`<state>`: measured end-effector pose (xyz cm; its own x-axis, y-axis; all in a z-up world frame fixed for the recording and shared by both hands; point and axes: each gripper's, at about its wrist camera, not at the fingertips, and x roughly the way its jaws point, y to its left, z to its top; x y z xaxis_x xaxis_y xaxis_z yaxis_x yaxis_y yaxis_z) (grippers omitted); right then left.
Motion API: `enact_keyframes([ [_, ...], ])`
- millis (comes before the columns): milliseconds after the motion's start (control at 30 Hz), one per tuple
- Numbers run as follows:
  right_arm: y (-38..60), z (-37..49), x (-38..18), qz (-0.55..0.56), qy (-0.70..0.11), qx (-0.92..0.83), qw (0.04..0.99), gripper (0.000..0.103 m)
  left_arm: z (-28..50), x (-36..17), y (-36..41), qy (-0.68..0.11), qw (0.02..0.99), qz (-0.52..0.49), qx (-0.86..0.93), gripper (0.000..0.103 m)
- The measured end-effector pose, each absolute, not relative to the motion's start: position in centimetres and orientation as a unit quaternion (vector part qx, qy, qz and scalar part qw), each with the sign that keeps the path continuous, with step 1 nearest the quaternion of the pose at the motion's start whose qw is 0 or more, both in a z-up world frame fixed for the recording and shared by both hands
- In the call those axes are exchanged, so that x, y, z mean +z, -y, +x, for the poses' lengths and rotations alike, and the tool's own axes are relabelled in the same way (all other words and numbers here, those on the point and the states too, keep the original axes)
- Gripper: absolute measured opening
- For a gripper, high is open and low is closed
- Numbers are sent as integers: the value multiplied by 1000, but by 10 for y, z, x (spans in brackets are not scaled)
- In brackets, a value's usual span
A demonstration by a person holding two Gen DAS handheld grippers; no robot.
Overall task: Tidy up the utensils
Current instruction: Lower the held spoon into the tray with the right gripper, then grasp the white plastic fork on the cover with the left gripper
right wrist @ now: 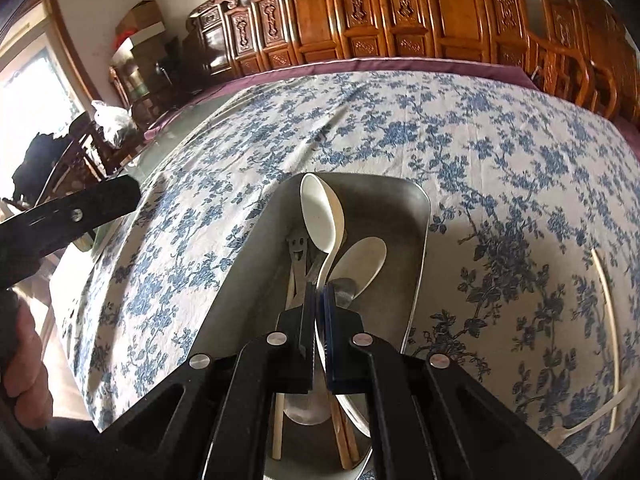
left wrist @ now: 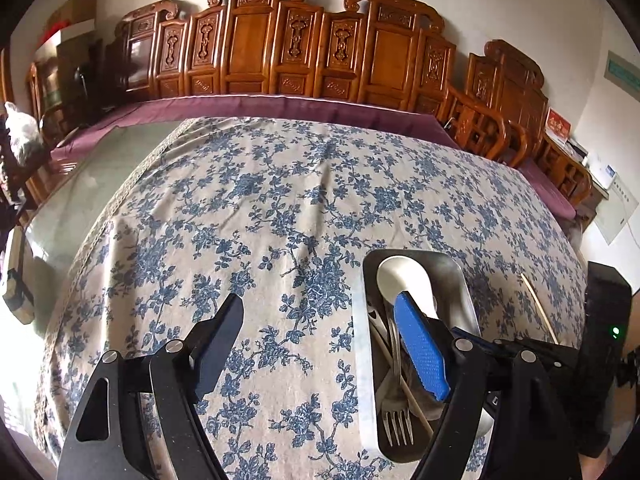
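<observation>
Most utensils lie in the metal tray point(right wrist: 420, 216), the right gripper point(right wrist: 320, 316) pinches a white spoon point(right wrist: 322, 212) over it, and one chopstick point(right wrist: 606, 280) waits beside it.

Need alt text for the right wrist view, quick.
The right gripper is shut on the handle of a white spoon over a metal tray that holds more utensils. The tray sits on a blue floral tablecloth; carved wooden chairs line the far edge.
</observation>
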<state>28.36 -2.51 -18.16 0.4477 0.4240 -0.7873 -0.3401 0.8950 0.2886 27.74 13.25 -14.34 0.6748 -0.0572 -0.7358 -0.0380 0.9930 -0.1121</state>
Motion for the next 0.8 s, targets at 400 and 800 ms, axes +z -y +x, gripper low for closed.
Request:
enact_keyframes([
  [400, 34, 270, -172, 51, -462, 256, 848, 8, 276, -144, -128, -404, 913, -59, -13, 75],
  [800, 132, 225, -133, -16, -412, 201, 889, 11, 266, -138, -76, -401, 913, -33, -70, 75],
])
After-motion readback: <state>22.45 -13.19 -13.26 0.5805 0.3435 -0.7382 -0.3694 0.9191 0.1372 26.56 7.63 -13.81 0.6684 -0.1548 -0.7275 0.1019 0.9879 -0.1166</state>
